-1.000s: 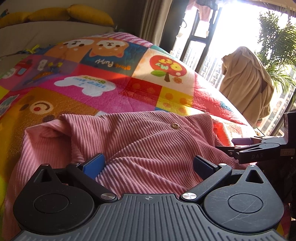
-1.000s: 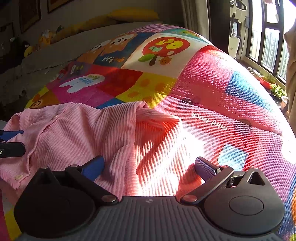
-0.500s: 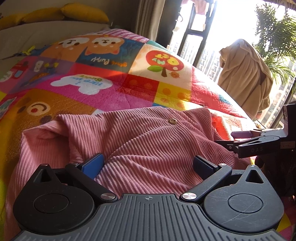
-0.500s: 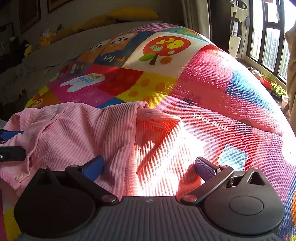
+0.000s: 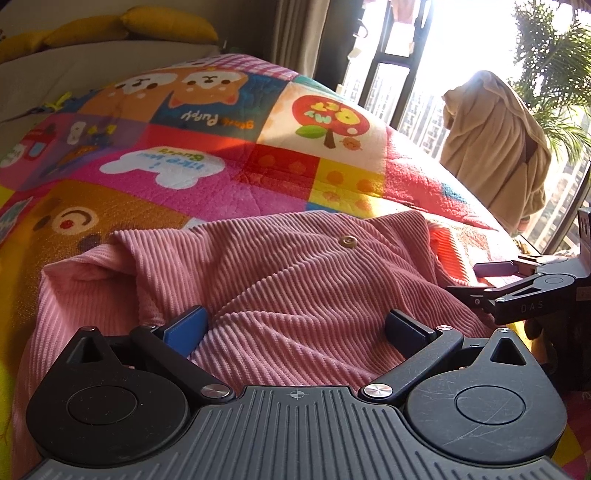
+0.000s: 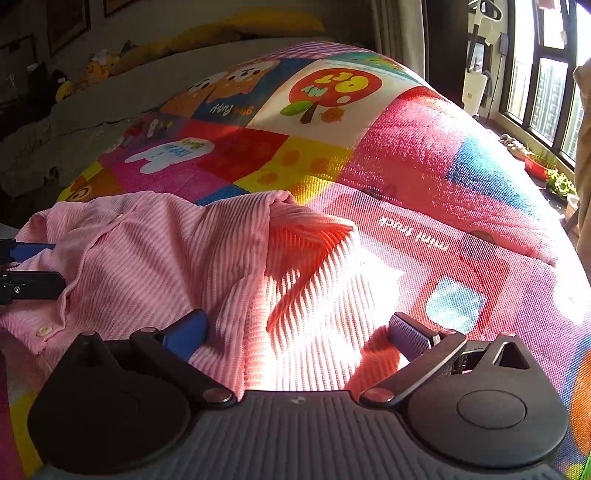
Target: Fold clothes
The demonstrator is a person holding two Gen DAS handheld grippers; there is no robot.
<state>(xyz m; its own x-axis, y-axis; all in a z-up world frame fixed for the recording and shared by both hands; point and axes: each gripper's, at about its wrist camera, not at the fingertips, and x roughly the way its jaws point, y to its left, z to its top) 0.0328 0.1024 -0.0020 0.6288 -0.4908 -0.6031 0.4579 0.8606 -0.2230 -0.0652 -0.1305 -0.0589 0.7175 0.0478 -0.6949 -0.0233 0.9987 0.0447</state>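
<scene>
- Pink cardigan [image 5: 280, 280] lies rumpled on the patchwork quilt [image 5: 221, 155], directly ahead of both tongs.
- Left tongs [image 5: 295, 326]: wide apart, straddling cloth near the buttoned edge, gripping nothing; probably set to pinch.
- Right tongs [image 6: 299, 328]: wide too, over the sunlit sleeve [image 6: 310, 236]; likely its fold side.

Cardigan [image 5: 288, 291] on the quilt [image 5: 207, 166], pillows [image 5: 147, 26] behind, window [image 6: 539, 74] at right.
</scene>
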